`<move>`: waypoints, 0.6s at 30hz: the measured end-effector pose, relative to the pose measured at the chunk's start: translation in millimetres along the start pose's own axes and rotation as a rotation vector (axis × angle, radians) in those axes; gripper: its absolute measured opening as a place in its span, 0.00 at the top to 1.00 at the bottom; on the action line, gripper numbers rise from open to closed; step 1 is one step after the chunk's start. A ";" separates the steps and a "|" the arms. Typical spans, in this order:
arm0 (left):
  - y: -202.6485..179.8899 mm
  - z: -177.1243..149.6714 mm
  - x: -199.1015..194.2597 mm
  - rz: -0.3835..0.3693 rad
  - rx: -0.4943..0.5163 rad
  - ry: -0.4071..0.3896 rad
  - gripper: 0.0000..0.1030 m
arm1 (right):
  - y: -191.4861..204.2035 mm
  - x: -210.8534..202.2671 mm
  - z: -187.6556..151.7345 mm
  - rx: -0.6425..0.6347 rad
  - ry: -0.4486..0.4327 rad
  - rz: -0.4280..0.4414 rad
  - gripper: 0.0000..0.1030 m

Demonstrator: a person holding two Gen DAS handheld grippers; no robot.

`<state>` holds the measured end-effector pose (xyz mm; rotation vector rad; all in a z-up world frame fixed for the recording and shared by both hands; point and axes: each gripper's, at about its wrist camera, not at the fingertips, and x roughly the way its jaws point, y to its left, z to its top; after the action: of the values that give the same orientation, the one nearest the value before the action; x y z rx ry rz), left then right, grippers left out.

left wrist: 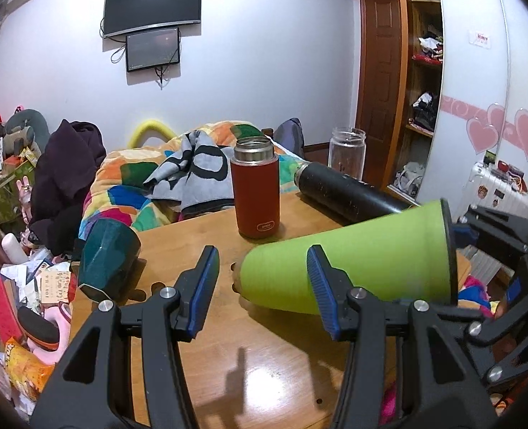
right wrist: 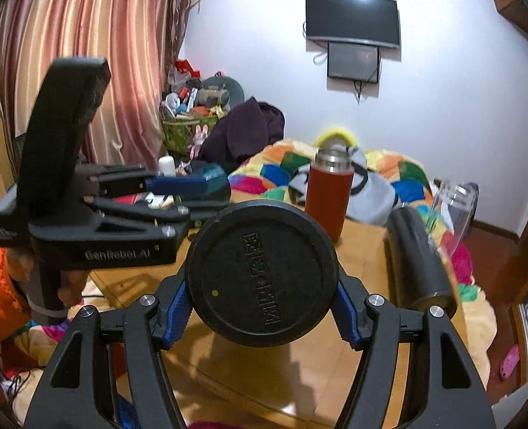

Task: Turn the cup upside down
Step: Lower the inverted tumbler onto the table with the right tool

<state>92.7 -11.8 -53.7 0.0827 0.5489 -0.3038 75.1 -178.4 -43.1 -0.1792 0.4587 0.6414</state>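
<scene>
A lime-green cup [left wrist: 364,268] with a black lid hangs on its side above the wooden table [left wrist: 264,364], narrow base to the left. My right gripper [right wrist: 260,307] is shut on it near the lidded end; the black lid [right wrist: 262,275] faces the right wrist camera. That gripper's body shows at the right edge of the left wrist view [left wrist: 507,286]. My left gripper [left wrist: 260,279] is open and empty, its right finger in front of the cup's side. It also shows in the right wrist view [right wrist: 178,193], left of the cup.
On the table stand a red thermos [left wrist: 256,187] and a clear glass jar [left wrist: 347,152]; a black flask [left wrist: 349,193] lies on its side and a dark teal cup [left wrist: 106,261] lies tipped at the left edge. A bed with a colourful quilt [left wrist: 128,178] lies behind.
</scene>
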 end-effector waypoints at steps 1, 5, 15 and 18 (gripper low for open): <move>0.0 0.4 -1.1 0.001 -0.001 -0.005 0.51 | -0.2 -1.2 2.9 0.000 -0.007 0.002 0.39; 1.6 2.6 -5.5 -0.003 -0.006 -0.020 0.51 | -3.5 -1.2 10.1 0.015 -0.015 0.011 0.39; 10.4 8.3 -9.9 -0.024 -0.042 -0.044 0.51 | -2.0 -4.7 39.9 0.038 -0.065 0.087 0.39; 11.8 8.0 -10.1 -0.006 -0.044 -0.052 0.51 | 1.4 -0.1 43.0 0.028 -0.059 0.084 0.39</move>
<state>92.1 0.8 -41.7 0.0308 0.5037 -0.2990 89.5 -164.5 -5.0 -0.1145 0.4203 0.7199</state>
